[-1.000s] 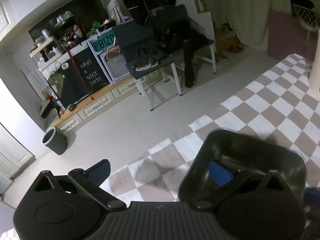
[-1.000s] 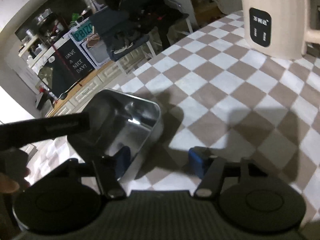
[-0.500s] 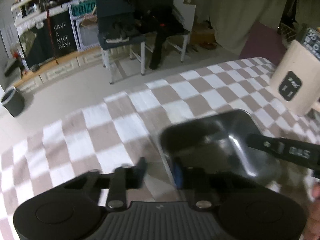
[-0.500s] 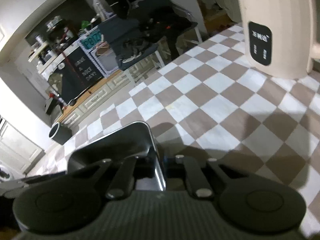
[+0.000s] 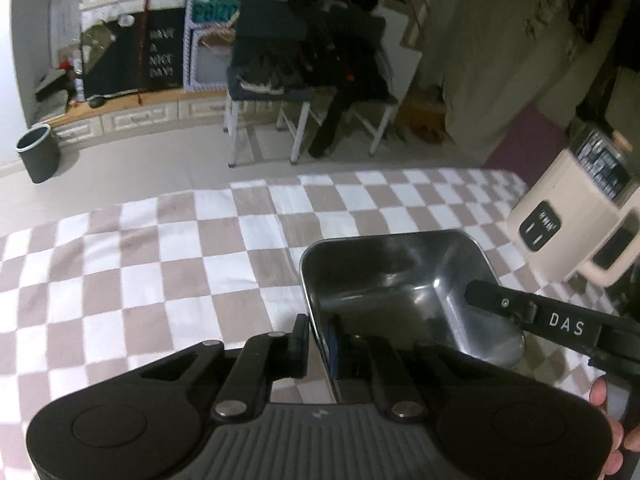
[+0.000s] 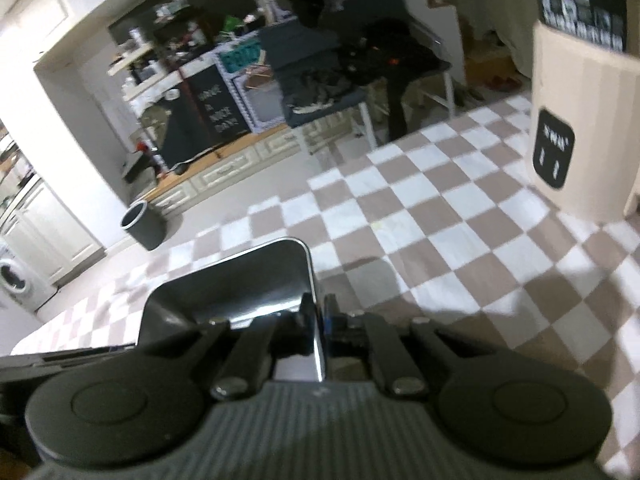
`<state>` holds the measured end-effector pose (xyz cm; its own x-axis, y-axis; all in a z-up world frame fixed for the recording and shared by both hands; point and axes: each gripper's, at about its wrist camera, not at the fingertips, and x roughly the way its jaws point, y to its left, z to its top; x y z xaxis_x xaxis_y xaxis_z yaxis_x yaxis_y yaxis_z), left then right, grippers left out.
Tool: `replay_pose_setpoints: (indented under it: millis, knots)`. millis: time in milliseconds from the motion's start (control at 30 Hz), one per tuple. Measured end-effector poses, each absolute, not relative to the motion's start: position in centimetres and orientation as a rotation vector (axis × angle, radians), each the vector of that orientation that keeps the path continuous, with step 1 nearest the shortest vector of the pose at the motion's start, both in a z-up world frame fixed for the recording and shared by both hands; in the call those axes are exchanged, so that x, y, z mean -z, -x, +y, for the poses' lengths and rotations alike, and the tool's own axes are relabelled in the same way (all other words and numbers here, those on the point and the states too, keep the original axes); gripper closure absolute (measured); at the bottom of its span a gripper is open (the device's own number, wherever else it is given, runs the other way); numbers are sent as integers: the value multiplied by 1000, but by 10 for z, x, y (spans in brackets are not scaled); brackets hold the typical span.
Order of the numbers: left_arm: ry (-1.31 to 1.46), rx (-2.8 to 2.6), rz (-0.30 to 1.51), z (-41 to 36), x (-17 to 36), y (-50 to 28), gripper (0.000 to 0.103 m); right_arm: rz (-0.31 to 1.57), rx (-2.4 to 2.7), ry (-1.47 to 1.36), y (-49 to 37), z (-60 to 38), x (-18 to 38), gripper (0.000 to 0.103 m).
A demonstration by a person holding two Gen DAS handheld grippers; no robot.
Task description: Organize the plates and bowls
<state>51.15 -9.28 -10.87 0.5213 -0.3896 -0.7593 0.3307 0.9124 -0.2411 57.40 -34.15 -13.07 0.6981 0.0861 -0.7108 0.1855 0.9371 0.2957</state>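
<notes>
Both grippers, left gripper (image 5: 318, 340) and right gripper (image 6: 320, 316), have their fingers clamped on opposite rims of the square steel bowl (image 5: 400, 284) over the checked worktop (image 5: 160, 264), at its six-o'clock edge; putting it away seems hardly begun.

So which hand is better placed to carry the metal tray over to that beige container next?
Probably the right. Both grippers pinch the metal tray, left gripper and right gripper on opposite walls, but the right one's side faces the beige container.
</notes>
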Motion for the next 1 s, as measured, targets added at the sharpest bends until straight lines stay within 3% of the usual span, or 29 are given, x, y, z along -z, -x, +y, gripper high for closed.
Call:
replay_pose_setpoints:
  millis: [567, 1000]
  knots:
    - [153, 393, 826, -67, 28, -387, 90, 775, -88, -293, -484, -337, 66, 99]
    - [186, 435, 776, -59, 0, -281, 91, 765, -141, -275, -399, -343, 49, 99]
